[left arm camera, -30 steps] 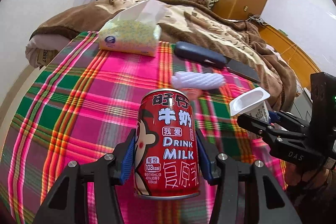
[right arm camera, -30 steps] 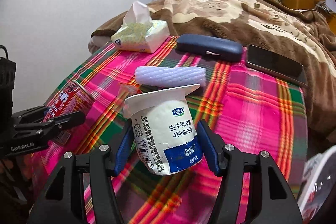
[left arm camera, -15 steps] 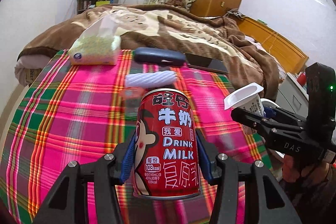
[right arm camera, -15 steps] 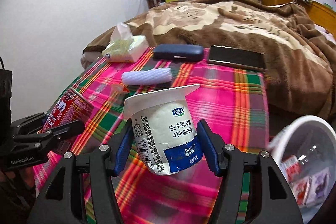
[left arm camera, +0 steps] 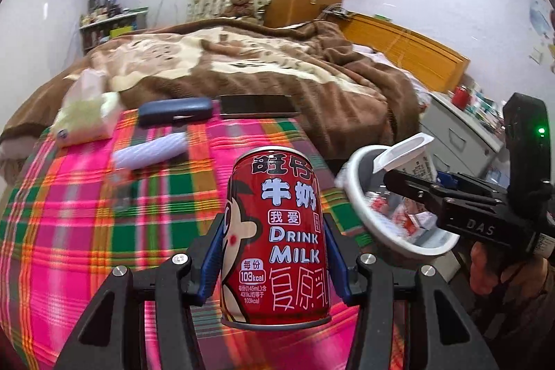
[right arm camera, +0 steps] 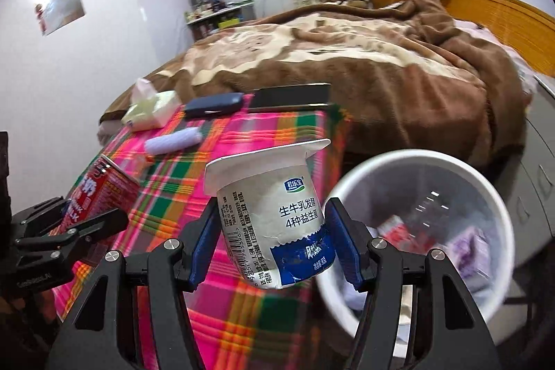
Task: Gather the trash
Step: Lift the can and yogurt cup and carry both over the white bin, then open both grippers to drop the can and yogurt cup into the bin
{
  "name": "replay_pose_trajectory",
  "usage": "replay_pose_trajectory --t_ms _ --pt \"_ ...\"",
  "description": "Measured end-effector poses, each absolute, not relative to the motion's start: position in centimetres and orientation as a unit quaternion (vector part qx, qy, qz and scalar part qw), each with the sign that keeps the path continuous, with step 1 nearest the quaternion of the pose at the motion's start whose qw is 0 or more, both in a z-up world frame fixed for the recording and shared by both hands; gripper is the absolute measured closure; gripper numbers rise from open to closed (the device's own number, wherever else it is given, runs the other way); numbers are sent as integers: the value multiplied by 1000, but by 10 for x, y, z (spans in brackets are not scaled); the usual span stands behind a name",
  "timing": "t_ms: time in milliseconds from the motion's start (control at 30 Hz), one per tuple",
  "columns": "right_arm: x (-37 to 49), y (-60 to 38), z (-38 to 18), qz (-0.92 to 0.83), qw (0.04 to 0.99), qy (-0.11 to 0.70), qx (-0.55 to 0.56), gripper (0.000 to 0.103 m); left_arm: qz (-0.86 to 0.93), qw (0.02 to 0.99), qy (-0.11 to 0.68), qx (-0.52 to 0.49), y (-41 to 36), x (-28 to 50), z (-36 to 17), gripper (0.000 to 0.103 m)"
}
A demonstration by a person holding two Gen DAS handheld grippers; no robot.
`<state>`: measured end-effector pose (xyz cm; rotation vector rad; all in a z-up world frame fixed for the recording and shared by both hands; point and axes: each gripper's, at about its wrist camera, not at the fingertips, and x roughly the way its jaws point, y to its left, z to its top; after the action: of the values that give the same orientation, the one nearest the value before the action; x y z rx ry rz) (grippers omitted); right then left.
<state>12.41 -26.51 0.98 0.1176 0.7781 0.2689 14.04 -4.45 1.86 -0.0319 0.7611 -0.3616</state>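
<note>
My left gripper [left arm camera: 274,252] is shut on a red milk can [left arm camera: 275,231] and holds it above the plaid table's right part; the can also shows in the right wrist view [right arm camera: 97,193]. My right gripper [right arm camera: 274,245] is shut on a white yogurt cup [right arm camera: 274,214], tilted, held at the table's right edge just left of a white trash bin [right arm camera: 416,169]. In the left wrist view the cup [left arm camera: 412,158] hangs over the bin [left arm camera: 353,182], which holds several wrappers.
On the plaid tablecloth [left arm camera: 69,214] lie a white foam sleeve [left arm camera: 149,151], a tissue pack [left arm camera: 86,117], a dark blue case [left arm camera: 175,111] and a black phone [left arm camera: 256,104]. A bed with a brown blanket [right arm camera: 347,65] lies behind. Grey drawers [left arm camera: 458,134] stand right.
Both grippers have swung right and back from the table with their loads. The trash bin has come into view under the right gripper. Both grips are unchanged.
</note>
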Motion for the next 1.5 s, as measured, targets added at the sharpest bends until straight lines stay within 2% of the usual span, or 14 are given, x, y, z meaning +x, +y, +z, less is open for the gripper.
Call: replay_pose_trajectory --t_ms 667,1300,1500 --pt "102 -359 7 6 923 376 84 41 -270 886 375 40 -177 142 15 51" --pt "133 -391 -33 -39 889 448 88 41 -285 864 412 47 -237 191 -23 50" --pt "131 -399 -31 -45 891 440 103 40 -282 869 405 43 -236 194 -19 41"
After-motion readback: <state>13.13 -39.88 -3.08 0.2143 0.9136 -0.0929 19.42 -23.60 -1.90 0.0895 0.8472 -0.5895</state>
